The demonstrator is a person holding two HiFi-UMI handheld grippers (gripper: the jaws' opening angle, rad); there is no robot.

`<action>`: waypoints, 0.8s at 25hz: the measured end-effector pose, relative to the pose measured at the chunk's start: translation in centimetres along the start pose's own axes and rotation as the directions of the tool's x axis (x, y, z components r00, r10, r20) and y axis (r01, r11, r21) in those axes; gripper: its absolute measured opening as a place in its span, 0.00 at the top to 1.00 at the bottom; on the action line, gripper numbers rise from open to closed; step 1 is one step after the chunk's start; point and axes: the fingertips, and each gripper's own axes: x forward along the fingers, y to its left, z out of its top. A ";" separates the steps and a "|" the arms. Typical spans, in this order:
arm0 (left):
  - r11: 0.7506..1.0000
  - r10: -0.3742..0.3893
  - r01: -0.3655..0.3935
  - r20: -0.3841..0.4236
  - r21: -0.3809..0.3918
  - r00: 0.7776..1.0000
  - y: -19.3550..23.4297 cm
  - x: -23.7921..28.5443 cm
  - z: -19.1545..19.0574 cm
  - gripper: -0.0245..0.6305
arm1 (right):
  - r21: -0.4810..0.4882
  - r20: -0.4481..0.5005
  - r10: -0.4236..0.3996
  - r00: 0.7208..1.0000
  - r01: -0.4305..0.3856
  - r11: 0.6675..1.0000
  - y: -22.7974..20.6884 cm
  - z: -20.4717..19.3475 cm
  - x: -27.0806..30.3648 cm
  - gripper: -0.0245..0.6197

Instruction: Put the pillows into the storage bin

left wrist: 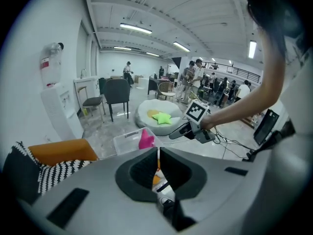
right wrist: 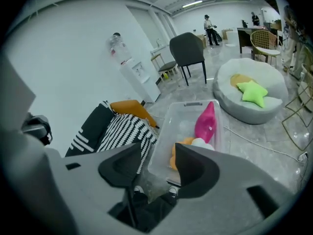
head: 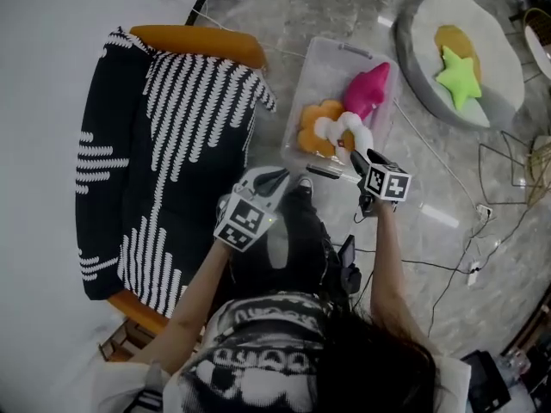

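Overlapping the storage bin (head: 300,93) rim, right gripper (head: 341,166) spread, empty; left gripper (head: 274,180) seemingly pressed shut.

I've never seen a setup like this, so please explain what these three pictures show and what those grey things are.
A person holds a two-jaw gripper in each hand. One picture looks down from a head camera; the other two come from cameras on the grippers. The left gripper is shut, the right gripper open; neither holds anything. On the floor stands a clear bin with a pink pillow and a flower pillow inside. A green star pillow lies on a beanbag nearby; a striped blanket covers an orange sofa.
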 end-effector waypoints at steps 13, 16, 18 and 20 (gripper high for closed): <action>0.981 0.142 -0.135 0.042 -0.140 0.989 0.7 -5.4 -3.8 0.94 | -0.279 -0.050 0.164 0.985 -0.172 0.945 10.6 -2.0 0.7 0.65; 0.961 0.213 -0.201 0.045 -0.188 0.976 1.5 -8.9 -6.2 0.94 | -0.348 -0.085 0.202 0.976 -0.219 0.911 14.7 -2.7 1.1 0.65; 0.940 0.269 -0.251 0.050 -0.232 0.962 1.6 -11.6 -8.1 0.94 | -0.397 -0.112 0.232 0.966 -0.258 0.881 17.8 -3.5 1.2 0.65; 0.917 0.322 -0.296 0.057 -0.269 0.945 1.5 -14.7 -10.2 0.94 | -0.441 -0.137 0.253 0.958 -0.288 0.850 20.9 -4.7 1.1 0.65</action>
